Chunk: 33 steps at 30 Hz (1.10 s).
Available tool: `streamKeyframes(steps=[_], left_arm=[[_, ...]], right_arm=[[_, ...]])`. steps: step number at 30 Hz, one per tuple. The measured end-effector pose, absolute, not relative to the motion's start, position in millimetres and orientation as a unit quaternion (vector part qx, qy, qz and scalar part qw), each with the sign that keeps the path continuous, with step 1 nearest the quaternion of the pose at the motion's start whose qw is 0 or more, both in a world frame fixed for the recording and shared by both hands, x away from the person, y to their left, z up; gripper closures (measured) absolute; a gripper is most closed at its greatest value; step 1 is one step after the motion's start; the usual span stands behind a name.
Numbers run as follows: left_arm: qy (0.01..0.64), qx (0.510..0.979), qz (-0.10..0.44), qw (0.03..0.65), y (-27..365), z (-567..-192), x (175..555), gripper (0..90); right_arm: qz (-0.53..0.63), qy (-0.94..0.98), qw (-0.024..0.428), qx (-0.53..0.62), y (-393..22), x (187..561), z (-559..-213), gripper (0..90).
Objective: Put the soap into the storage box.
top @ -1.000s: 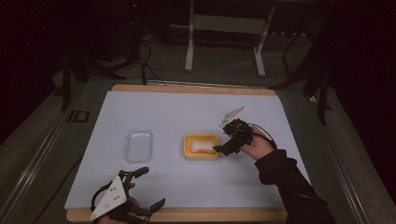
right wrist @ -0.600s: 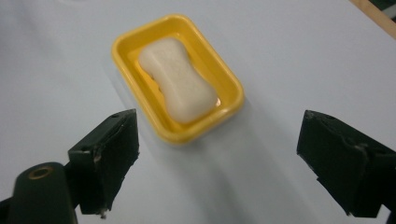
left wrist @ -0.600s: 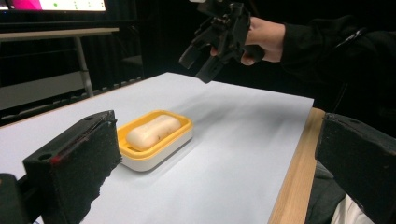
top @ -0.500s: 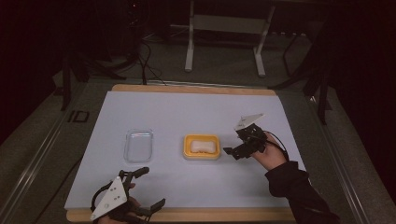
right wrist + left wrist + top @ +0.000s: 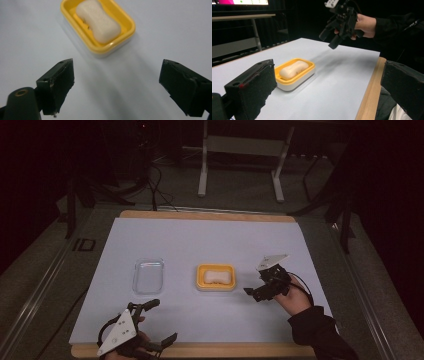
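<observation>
While the soap (image 5: 216, 275) lies in its yellow dish (image 5: 215, 285) at table centre, the high view puts the right gripper (image 5: 256, 292) just at its 3 o'clock and the left gripper (image 5: 161, 321) at 7 o'clock, wide open, idle. Left gripper view: right gripper (image 5: 332, 37) raised, empty. Right gripper view: jaws wide apart, dish at 12 o'clock. Likely a release; next, perhaps fetching the clear lid (image 5: 148, 275).

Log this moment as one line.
right gripper: open, beside dish | soap: in dish | left gripper: open, near edge | lid: left of dish
</observation>
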State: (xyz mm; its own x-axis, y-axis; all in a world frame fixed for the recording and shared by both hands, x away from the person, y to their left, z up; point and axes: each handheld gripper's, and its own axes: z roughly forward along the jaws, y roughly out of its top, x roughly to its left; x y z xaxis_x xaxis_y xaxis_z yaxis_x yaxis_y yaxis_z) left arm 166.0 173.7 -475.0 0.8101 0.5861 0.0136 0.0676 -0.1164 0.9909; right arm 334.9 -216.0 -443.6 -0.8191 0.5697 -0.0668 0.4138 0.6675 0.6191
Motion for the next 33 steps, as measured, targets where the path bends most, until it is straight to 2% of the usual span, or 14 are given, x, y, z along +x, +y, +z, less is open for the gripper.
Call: streamKeyframes(steps=[33], left_arm=[[0.227,0.721,0.206,0.621,173,-475,165,0.2]], right_arm=[[0.342,0.852,0.166,0.359,-266,287,-473,12.9]])
